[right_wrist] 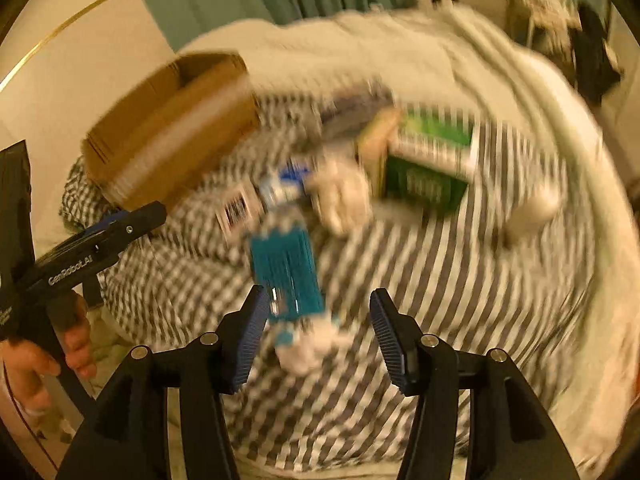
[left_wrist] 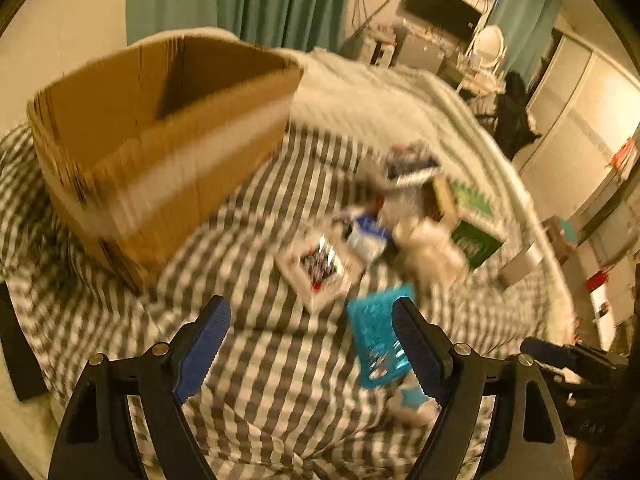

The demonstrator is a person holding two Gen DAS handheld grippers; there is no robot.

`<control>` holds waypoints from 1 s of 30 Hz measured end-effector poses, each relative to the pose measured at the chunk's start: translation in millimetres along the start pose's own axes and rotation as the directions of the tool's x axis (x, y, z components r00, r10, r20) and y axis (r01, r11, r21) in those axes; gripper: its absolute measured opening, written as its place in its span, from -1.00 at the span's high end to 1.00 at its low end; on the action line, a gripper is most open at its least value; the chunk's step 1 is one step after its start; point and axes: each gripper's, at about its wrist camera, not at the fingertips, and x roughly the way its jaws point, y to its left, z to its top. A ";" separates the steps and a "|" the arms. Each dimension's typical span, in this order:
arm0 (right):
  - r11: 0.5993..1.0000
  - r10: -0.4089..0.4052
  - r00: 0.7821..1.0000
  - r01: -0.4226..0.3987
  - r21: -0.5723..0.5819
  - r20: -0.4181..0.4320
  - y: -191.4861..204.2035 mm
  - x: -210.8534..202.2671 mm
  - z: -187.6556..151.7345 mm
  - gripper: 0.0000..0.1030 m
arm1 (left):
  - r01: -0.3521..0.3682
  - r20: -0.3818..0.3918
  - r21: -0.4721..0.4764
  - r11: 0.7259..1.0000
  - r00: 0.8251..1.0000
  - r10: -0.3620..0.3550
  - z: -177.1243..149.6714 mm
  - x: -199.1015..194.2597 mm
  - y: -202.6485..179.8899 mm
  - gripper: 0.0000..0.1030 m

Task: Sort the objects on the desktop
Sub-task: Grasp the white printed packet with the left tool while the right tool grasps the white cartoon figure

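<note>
Between right gripper point(right_wrist: 320, 334) fingers point(right_wrist: 390, 338), teal packet point(right_wrist: 286, 276).

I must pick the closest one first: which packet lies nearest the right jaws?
The teal packet, lying just ahead of the right gripper; the green box lies farther.

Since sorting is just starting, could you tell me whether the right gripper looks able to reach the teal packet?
Probably yes: the right gripper is open, the teal packet lies just ahead, nothing between.
</note>
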 end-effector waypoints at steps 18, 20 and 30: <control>0.970 0.202 0.940 -0.153 0.190 -0.275 -21.7 108.0 -25.2 -0.27 | -0.042 -0.020 0.105 0.994 0.999 0.044 3.6 97.8 1.8 -0.66; 0.959 0.245 0.924 -0.185 0.217 -0.295 -22.5 116.4 -25.1 -0.27 | -0.042 -0.002 0.140 0.989 0.999 0.043 10.0 104.6 -1.4 -0.66; 0.968 0.242 0.918 -0.207 0.141 -0.313 -22.4 119.0 -19.5 -0.13 | 0.041 -0.027 0.193 0.980 0.999 -0.036 26.2 127.1 1.0 -0.69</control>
